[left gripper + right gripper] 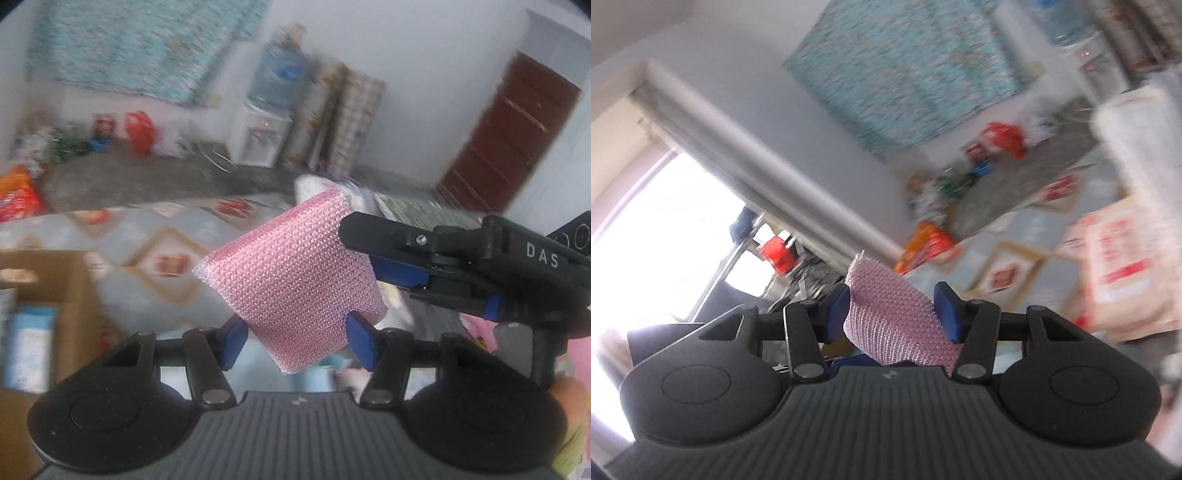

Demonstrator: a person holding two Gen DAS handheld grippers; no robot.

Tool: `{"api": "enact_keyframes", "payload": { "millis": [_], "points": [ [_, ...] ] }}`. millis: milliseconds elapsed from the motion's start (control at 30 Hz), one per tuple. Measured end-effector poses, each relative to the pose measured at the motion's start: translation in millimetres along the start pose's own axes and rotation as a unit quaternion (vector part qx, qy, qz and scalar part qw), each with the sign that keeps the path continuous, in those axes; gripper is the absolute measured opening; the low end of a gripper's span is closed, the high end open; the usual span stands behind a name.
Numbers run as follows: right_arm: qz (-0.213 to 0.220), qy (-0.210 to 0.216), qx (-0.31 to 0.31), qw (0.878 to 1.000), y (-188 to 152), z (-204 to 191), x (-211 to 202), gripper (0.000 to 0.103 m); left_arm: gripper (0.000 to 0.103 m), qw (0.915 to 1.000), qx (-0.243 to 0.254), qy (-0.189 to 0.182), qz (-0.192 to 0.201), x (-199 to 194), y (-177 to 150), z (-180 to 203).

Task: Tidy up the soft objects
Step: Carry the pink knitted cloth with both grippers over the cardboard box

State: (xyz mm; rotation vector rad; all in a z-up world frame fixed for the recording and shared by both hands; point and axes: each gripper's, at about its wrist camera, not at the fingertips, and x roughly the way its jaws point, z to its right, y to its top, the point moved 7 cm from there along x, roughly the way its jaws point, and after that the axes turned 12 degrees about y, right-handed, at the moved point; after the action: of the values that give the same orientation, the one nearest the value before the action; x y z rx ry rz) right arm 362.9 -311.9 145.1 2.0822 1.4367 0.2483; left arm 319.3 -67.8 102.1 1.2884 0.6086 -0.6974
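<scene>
Pink sponge [291,273] in mid-air handover: right gripper [373,254] clamps its edge, left gripper [291,338] straddles its lower corner (contact unclear). Close left firmly before right releases, above the cardboard box [70,295].

Motion-blurred room behind; pink mesh sponge [897,325] partly hidden by hand-held gripper body.

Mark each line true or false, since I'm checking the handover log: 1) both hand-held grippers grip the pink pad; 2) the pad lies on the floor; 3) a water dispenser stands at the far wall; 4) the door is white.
1) True: the left hand-held gripper and right hand-held gripper both clamp the pink pad.
2) False: it is held in the air.
3) True: water dispenser.
4) False: the door is dark reddish brown.
</scene>
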Motion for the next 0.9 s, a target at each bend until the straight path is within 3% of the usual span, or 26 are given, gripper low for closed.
{"api": "enact_keyframes", "payload": {
  "millis": [200,433,700,900],
  "points": [
    [-0.074,0.034,0.007,0.997,-39,-55,101,0.052,0.059,0.9976,-0.042,0.055,0.007,-31,-17,-99],
    [-0.128,0.007,0.073,0.989,-95,-48,208,0.052,0.059,0.9891,-0.114,0.067,-0.065,0,-37,-206],
    [-0.113,-0.060,0.061,0.990,-103,-21,237,0.054,0.062,0.9874,-0.117,0.003,-0.106,51,-36,-243],
    [-0.099,-0.079,0.051,0.991,-92,-3,237,0.061,0.065,0.9860,-0.116,0.034,-0.114,78,-35,-257]
  ]
}}
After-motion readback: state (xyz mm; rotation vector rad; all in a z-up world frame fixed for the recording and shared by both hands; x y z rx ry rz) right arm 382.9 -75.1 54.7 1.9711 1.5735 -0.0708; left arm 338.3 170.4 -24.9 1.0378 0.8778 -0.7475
